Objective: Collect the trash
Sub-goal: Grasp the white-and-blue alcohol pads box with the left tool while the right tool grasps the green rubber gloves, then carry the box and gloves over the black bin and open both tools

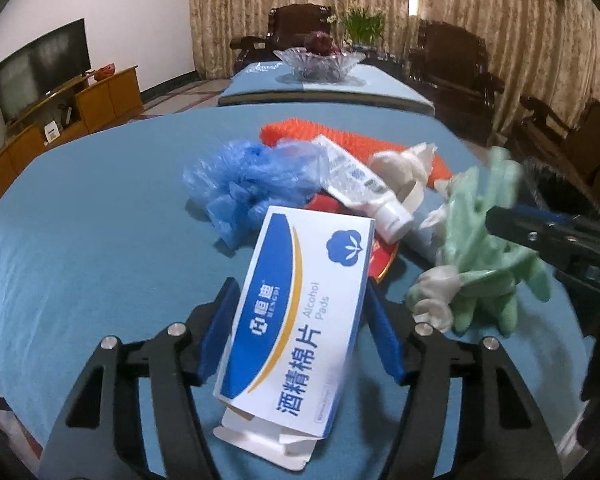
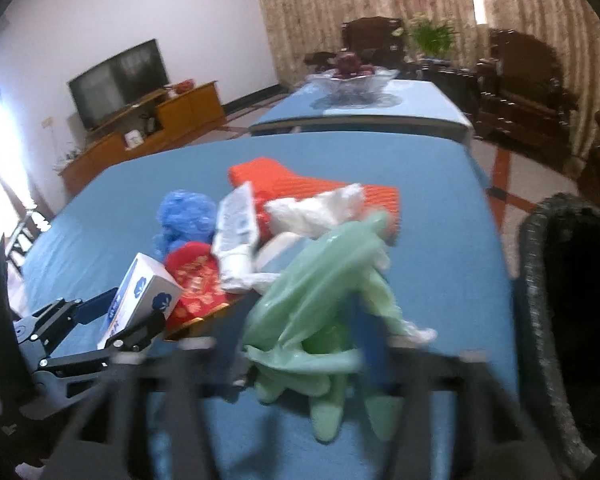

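My left gripper (image 1: pixel 300 300) is shut on a white and blue alcohol pads box (image 1: pixel 300 312), its blue pads on both sides; the box also shows in the right wrist view (image 2: pixel 140 300). My right gripper (image 2: pixel 320 344) is shut on a pale green rubber glove (image 2: pixel 320 300), blurred by motion; the glove hangs from it in the left wrist view (image 1: pixel 488 248). On the blue table (image 1: pixel 80 260) lie crumpled blue plastic (image 1: pixel 244 180), a white tube (image 1: pixel 360 184), white tissue (image 1: pixel 400 164), a red packet (image 2: pixel 196 284) and an orange cloth (image 2: pixel 268 176).
A dark woven basket (image 2: pixel 560 300) stands at the table's right edge. A second blue table with a glass fruit bowl (image 1: pixel 318 62) is behind. Dark wooden chairs (image 1: pixel 452 60) line the right, and a TV (image 1: pixel 40 68) on a wooden cabinet stands at the left.
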